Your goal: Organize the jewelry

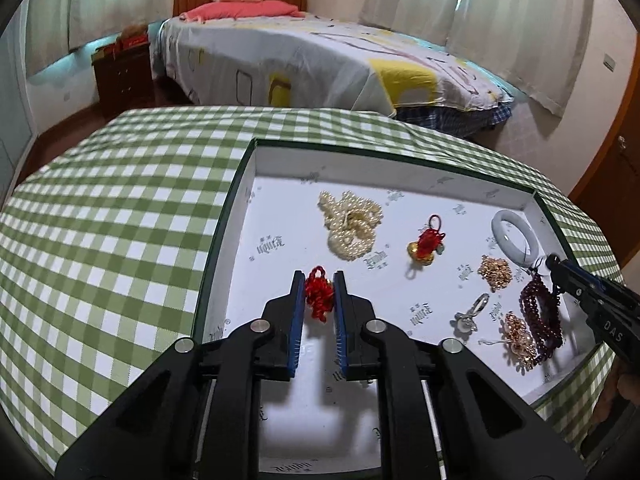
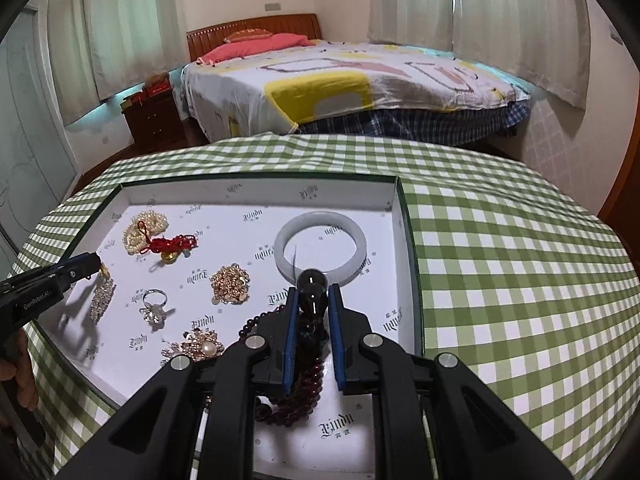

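A white-lined tray (image 1: pixel 240 216) (image 2: pixel 406 240) with a dark green rim holds the jewelry. My left gripper (image 1: pixel 319 276) hangs low over its near left part. A red knotted cord (image 1: pixel 319 300) with a gold bit lies between the pads, which stand slightly apart and do not visibly press it. My right gripper (image 2: pixel 314 292) is shut on a dark red bead string (image 2: pixel 310 380). One large dark bead (image 2: pixel 313 284) sits at its tips, and the strand hangs down to the tray floor (image 1: pixel 540 312). The right gripper's tip (image 1: pixel 554 264) shows at the tray's right side.
In the tray lie a pearl strand (image 1: pixel 350 224), a red cord with gold charm (image 1: pixel 426 242), a white bangle (image 2: pixel 320 246), a gold chain heap (image 2: pixel 231 284), a silver ring (image 2: pixel 153 304), a pearl brooch (image 2: pixel 200 346) and a rhinestone piece (image 2: pixel 102 300). Green checked cloth (image 1: pixel 120 200) covers the table; a bed stands beyond.
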Motion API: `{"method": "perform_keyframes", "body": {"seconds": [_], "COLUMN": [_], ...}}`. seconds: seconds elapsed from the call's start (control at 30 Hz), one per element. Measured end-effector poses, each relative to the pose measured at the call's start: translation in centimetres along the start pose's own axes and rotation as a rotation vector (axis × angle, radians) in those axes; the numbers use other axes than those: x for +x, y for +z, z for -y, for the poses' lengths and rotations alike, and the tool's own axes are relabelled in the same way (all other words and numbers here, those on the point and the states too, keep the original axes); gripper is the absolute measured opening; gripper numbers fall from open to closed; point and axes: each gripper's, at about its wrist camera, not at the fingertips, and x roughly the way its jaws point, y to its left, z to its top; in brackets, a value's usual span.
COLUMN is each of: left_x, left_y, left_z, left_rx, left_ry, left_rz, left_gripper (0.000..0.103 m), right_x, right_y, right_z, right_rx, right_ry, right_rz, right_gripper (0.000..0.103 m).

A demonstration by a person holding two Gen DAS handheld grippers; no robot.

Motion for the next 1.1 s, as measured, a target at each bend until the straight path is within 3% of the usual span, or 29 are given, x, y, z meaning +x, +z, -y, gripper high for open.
{"method": "perform_keyframes", "body": {"seconds": [0.07, 0.13, 0.2, 0.37, 0.83, 1.1], "left_x": [0.0, -0.1, -0.1, -0.9, -10.1, -15.8], "left_y": [-0.1, -0.2, -0.3, -0.6, -2.4, -4.5], "left_z": [0.2, 0.6, 1.1, 1.5, 3.4, 3.8], "left_rx": [0.009, 0.031, 0.027, 0.026, 0.063, 0.039], "left_ry": [0.002, 0.012, 0.003, -0.007, 0.014, 0.033], "left_rz": [0.005, 0.010, 0.016, 0.032, 0.198, 0.267], "left_gripper": [0.025, 0.044, 0.050, 0.053, 0.077, 0.084], "right_x": [0.1, 0.1, 0.0, -1.0, -7.8, -12.5], "right_y": [0.0, -0.2, -0.3, -0.3, -1.3, -3.1], "right_z": [0.1, 0.1, 0.2, 0.0, -2.3, -3.1], "right_rx": [0.002, 0.004, 0.009, 0.019, 0.015, 0.016], "right_ry": [-0.002, -0.007, -0.003, -0.010, -0.011, -0.030], "right_rz": [-0.001, 0.003, 0.003, 0.031, 0.139, 0.196], "right_gripper": [0.023, 0.026, 0.027, 0.044, 0.064, 0.076]}}
